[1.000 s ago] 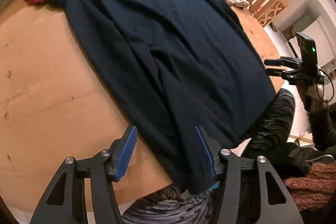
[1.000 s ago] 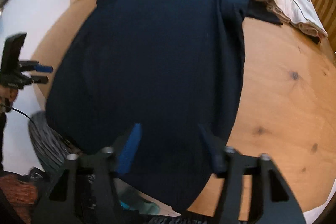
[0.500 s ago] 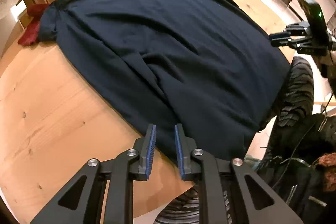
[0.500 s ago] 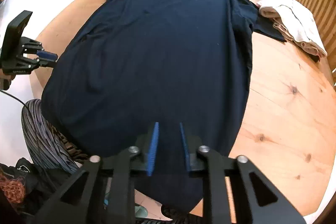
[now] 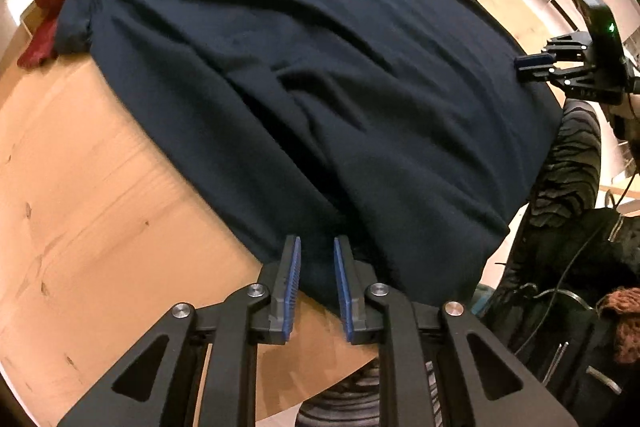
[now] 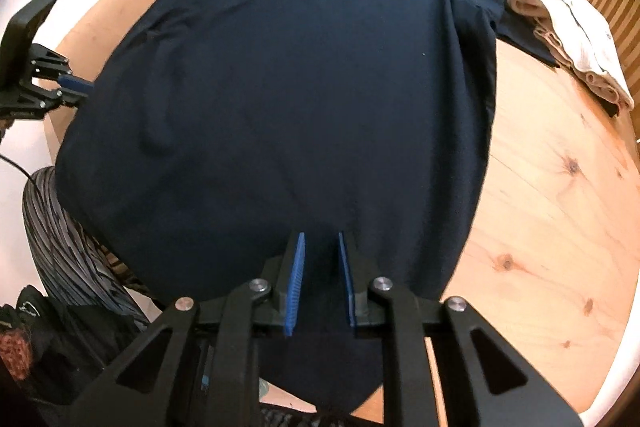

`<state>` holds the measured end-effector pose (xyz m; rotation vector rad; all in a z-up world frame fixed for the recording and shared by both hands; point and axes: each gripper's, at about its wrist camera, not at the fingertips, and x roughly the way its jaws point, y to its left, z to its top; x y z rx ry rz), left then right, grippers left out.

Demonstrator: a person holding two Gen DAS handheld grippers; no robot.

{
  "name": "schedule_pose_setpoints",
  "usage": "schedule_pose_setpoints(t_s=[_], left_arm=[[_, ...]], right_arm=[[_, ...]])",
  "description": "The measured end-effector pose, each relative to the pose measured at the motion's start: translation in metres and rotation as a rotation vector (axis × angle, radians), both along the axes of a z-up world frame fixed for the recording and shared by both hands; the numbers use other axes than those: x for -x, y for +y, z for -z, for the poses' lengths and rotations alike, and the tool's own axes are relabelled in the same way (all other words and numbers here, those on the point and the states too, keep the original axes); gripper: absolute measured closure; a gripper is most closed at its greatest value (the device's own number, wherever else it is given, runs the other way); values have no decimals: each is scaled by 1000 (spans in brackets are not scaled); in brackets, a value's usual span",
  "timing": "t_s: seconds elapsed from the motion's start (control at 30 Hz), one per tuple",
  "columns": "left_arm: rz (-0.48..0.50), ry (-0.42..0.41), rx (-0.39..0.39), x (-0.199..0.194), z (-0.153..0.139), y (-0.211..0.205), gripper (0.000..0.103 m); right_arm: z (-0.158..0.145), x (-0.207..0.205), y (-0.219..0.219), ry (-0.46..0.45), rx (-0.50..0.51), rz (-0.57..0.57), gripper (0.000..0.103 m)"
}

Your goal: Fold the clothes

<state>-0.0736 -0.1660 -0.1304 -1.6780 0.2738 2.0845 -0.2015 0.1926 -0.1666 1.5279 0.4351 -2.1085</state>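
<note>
Both grippers have narrowed from wide open: the left gripper (image 5: 316,247) and right gripper (image 6: 320,241) each seem to pinch the near hem of the navy shirt (image 6: 304,75) spread across the bench (image 6: 552,211)

A navy shirt (image 6: 312,87) lies spread, hem overhanging the table edge.

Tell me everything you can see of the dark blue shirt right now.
The dark blue shirt is plain, soft knit, spread over the wooden table, sleeves at the far end, hem hanging off the near edge. Long creases run through its left half. Both the left gripper and right gripper pinch the hem.
</note>
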Motion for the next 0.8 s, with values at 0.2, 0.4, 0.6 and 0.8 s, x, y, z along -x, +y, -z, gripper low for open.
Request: schedule_pose_setpoints(t_s=[0.2,0.4,0.6,0.8], left_arm=[[-34,1,91,3,1,-30,93],[-120,40,268,4,-6,-69,75],[-183,117,219,-3,-29,-82,77],[-54,67,158,10,-11,-42,75]], right_arm=[[-1,9,17,-2,-57,35,87],[-2,16,22,22,-115,73,87],[-15,23,23,12,-39,109,87],[0,14,21,-49,-2,98,87]])
